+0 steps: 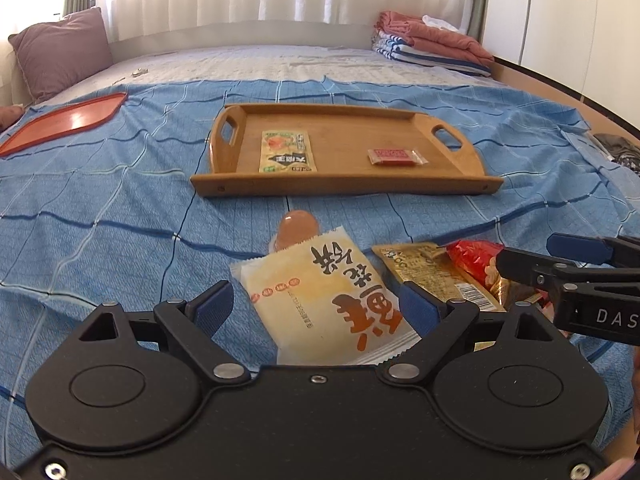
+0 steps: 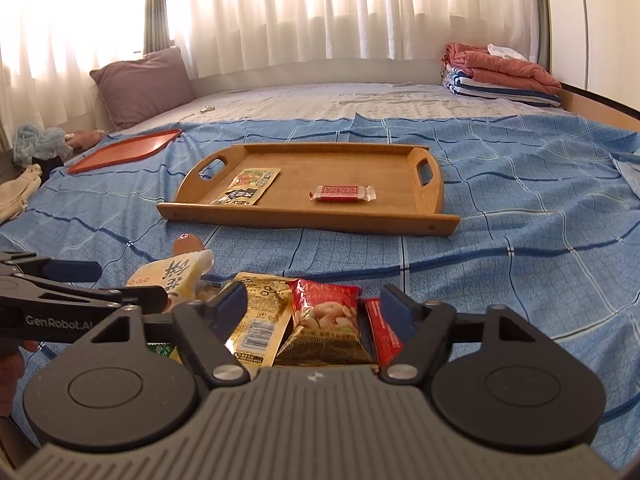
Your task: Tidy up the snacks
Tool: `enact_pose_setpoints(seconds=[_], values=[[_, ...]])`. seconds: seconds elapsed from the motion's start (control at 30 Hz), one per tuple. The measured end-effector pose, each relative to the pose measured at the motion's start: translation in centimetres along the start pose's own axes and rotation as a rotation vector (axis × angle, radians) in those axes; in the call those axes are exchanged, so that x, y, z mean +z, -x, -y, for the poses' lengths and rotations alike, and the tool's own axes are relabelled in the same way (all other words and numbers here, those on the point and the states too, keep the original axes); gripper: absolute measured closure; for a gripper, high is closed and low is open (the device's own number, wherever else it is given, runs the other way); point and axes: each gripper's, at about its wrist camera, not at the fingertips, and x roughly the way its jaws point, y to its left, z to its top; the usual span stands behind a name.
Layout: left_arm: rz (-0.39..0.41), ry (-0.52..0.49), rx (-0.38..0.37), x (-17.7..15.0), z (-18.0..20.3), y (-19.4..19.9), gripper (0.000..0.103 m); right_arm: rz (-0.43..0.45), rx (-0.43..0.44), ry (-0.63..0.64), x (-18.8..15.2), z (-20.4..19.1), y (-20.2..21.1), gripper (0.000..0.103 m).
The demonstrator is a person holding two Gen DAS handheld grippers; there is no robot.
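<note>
A wooden tray (image 1: 344,184) (image 2: 304,216) lies on the blue bedspread and holds a green-yellow sachet (image 1: 286,152) (image 2: 246,186) and a small red packet (image 1: 396,156) (image 2: 342,193). My left gripper (image 1: 320,300) is open around a pale yellow snack pack (image 1: 320,292) (image 2: 176,276); a jelly cup (image 1: 298,228) lies just beyond it. My right gripper (image 2: 314,300) is open over a gold packet (image 2: 260,320) (image 1: 436,276), a red nut bag (image 2: 324,320) (image 1: 476,260) and a red bar (image 2: 384,332).
A red tray (image 1: 68,120) (image 2: 124,150) lies far left. A purple pillow (image 1: 60,48) (image 2: 144,84) and folded towels (image 1: 432,40) (image 2: 500,72) sit at the back of the bed. Clothes (image 2: 24,176) lie at the left edge.
</note>
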Motion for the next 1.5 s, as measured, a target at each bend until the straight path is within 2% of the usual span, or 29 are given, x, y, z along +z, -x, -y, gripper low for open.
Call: enact_pose_setpoints(seconds=[0.23,0.4,0.67,0.9,1.2,1.5], values=[[-0.010,0.092,0.025,-0.3,-0.2,-1.5,0.014,-0.001,-0.008,-0.054,-1.2,0.5,-0.8,0.035],[-0.037,0.178,0.006,-0.6,-0.6,-2.4,0.014,-0.009,-0.011,-0.077,-2.0,0.4,-1.6,0.035],[-0.050,0.206,0.021,-0.7,-0.4,-3.5,0.014,0.006,-0.072,-0.061,-2.6,0.1,-2.5,0.035],[-0.040,0.189,0.041,-0.8,-0.1,-3.9,0.014,0.016,-0.068,-0.062,-2.7,0.1,-3.1,0.035],[-0.017,0.201,0.015,-1.2,-0.7,-2.9,0.033,-0.006,-0.050,-0.095,-3.3,0.5,-4.0,0.034],[-0.009,0.177,0.030,-1.1,-0.9,-2.2,0.036,0.018,-0.042,-0.120,-3.0,0.6,-3.4,0.044]])
